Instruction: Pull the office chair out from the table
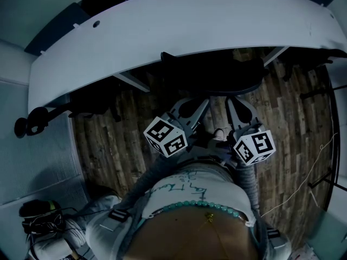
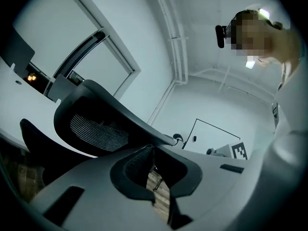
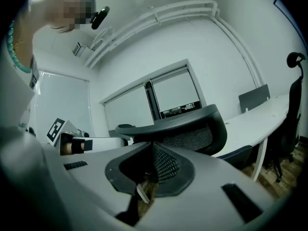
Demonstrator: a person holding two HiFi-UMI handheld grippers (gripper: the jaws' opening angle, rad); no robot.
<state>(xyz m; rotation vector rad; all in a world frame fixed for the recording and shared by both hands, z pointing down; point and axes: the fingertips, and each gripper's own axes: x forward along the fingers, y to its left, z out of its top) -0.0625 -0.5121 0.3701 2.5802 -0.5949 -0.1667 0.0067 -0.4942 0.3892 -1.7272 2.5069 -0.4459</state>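
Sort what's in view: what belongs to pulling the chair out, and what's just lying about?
Job: office chair, table, left gripper, right gripper, both shut.
Lying about: another chair at the table, dark gear with cables on the floor.

The right gripper (image 3: 152,143) has its jaws pressed together, with the office chair's mesh backrest (image 3: 194,131) just beyond its tips and the white table (image 3: 274,110) curving away to its right.
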